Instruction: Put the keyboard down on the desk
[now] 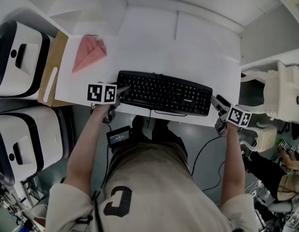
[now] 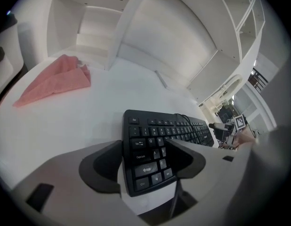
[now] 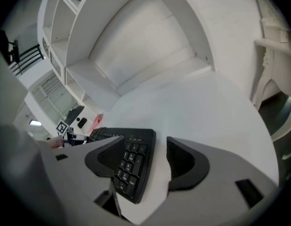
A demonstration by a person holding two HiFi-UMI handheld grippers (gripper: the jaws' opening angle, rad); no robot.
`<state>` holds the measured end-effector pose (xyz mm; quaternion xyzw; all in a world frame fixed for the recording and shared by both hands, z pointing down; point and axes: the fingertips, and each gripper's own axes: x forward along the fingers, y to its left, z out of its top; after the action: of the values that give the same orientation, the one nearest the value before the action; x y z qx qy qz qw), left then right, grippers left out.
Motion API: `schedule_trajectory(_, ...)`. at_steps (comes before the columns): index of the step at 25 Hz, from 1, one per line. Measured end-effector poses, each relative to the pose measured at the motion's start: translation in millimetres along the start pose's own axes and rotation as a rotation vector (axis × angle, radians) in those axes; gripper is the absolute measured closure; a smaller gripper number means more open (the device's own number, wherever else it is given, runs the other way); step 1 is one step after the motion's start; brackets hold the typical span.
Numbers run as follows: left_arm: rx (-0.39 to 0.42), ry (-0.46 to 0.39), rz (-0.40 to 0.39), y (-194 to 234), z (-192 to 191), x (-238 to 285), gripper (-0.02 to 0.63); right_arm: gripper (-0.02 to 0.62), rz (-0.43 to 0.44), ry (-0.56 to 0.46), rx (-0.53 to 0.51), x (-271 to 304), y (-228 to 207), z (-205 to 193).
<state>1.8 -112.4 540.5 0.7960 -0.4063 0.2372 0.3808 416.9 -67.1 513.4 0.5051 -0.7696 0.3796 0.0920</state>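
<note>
The black keyboard (image 1: 164,93) lies flat on the white desk (image 1: 188,42), close to the desk's front edge. My left gripper (image 1: 121,94) is at the keyboard's left end, open wide. In the left gripper view that end of the keyboard (image 2: 150,154) sits between the spread jaws of the left gripper (image 2: 143,147), and the pads do not press on it. My right gripper (image 1: 218,104) is at the keyboard's right end. In the right gripper view the keyboard (image 3: 129,161) lies by the left jaw of the right gripper (image 3: 145,142), with bare desk showing before the other jaw.
A pink cloth (image 1: 89,52) lies on the desk at the back left. The keyboard's cable (image 1: 161,113) hangs over the front edge. Two white machines (image 1: 19,57) and a brown board (image 1: 50,71) stand left of the desk, white furniture (image 1: 280,91) to its right.
</note>
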Motion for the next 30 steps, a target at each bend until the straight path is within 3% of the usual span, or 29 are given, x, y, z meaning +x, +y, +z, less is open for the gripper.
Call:
schedule_trajectory(6, 0.028, -0.052, 0.002, -5.4, 6.1, -11.1, 0.298, 0.314, 0.022, -0.063, -0.078, -12.7, 33.9, 22.0)
schedule_trajectory(10, 0.050, -0.112, -0.031, -10.8, 16.6, -25.4, 0.299, 0.437, 0.099, -0.128, -0.098, -4.4, 82.7, 31.9)
schedule_trajectory(17, 0.109, -0.186, -0.204, -48.4, 28.4, -59.8, 0.313, 0.561, 0.157, -0.096, -0.310, 7.2, 162.5, 30.8)
schedule_trajectory(20, 0.162, -0.237, -0.253, -60.8, 32.3, -77.9, 0.453, 0.569, 0.164, -0.141, -0.324, 10.1, 188.8, 37.2)
schedule_trajectory(25, 0.285, -0.297, -0.331, -86.3, 31.3, -106.7, 0.585, 0.571, 0.195, -0.179, -0.332, 11.9, 229.9, 29.2)
schedule_trajectory(30, 0.376, -0.313, -0.386, -111.2, 28.1, -122.4, 0.592, 0.571, 0.218, -0.178, -0.380, 7.5, 265.2, 11.9)
